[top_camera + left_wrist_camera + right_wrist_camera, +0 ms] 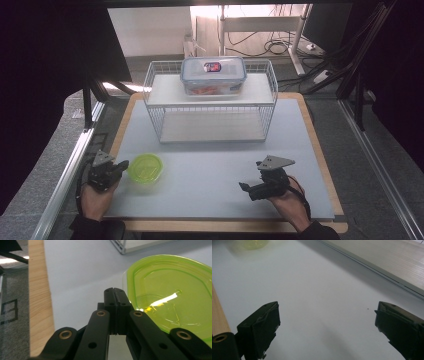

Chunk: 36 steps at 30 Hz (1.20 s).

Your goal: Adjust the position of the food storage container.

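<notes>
A round lime-green lid [145,167] lies flat on the grey mat near the front left; it fills the right half of the left gripper view [170,297]. My left gripper [121,165] sits just left of it, jaws pressed together with nothing between them [115,291], tips beside the lid's rim. My right gripper [246,189] rests at the front right, jaws spread wide [327,320] over bare mat. A clear storage box with a blue-rimmed lid [213,75] stands on the top shelf of a white wire rack [210,102].
The grey mat [215,165] lies on a wooden board [320,150] whose edge shows at the left [40,297]. The rack's lower shelf [212,127] is bare. Metal rails run along both sides of the table, with cables and furniture behind.
</notes>
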Each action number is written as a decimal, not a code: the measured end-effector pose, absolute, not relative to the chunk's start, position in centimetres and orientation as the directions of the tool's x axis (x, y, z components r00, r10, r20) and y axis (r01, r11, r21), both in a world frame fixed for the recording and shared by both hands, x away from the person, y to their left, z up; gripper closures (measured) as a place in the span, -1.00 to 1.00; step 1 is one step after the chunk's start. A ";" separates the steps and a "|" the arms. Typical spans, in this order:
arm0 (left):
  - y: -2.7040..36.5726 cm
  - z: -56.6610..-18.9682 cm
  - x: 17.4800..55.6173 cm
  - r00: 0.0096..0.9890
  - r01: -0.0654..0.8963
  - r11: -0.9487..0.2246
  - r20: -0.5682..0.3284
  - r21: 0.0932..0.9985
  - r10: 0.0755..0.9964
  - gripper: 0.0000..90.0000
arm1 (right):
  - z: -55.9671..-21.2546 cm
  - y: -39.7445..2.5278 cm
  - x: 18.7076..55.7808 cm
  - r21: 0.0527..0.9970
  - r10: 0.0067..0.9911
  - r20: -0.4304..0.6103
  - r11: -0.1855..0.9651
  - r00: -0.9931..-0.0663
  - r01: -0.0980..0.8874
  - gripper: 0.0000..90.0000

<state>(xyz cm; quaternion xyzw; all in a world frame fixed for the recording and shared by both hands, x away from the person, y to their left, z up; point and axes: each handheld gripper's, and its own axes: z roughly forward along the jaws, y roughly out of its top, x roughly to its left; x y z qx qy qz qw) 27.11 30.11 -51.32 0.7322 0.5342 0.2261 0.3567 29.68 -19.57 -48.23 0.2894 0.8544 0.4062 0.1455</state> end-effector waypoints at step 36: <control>20.0 -51.5 25.4 0.590 0.626 -0.322 -0.162 0.710 0.791 1.00 | -49.3 -18.8 29.8 0.737 0.611 0.039 0.517 -0.791 0.435 -0.96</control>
